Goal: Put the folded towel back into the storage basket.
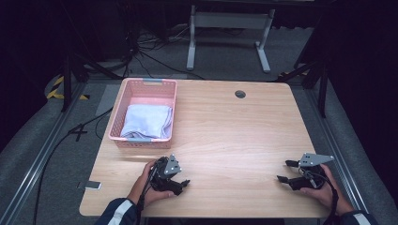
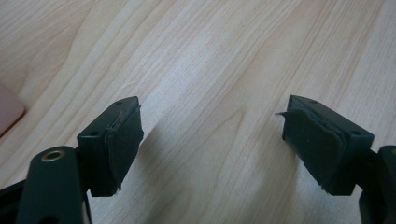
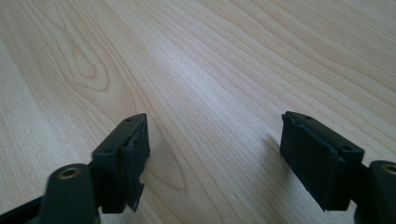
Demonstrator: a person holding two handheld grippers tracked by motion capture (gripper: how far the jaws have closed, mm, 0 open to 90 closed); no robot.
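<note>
Left gripper (image 1: 180, 183) at seven o'clock and right gripper (image 1: 285, 171) at four o'clock rest on the table (image 1: 225, 126), jaws spread, empty; the basket (image 1: 123, 112) at ten holds what looks like a cloth (image 1: 146, 121).

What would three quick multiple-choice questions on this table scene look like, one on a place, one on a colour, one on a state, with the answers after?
1. Where does the folded cloth lie?
A. In the basket
B. On the bare table beside the basket
C. Between the right gripper's jaws

2. What colour is the basket?
A. Blue
B. Pink
C. Green

3. How do the jaws of the left gripper stand?
A. Shut on the cloth
B. Shut with nothing between them
C. Open with nothing between them

Answers: 1 A, the high view shows the cloth inside the basket's walls. 2 B, its lattice walls are pink. 3 C, the left gripper view shows only the wooden table between the spread pads.
</note>
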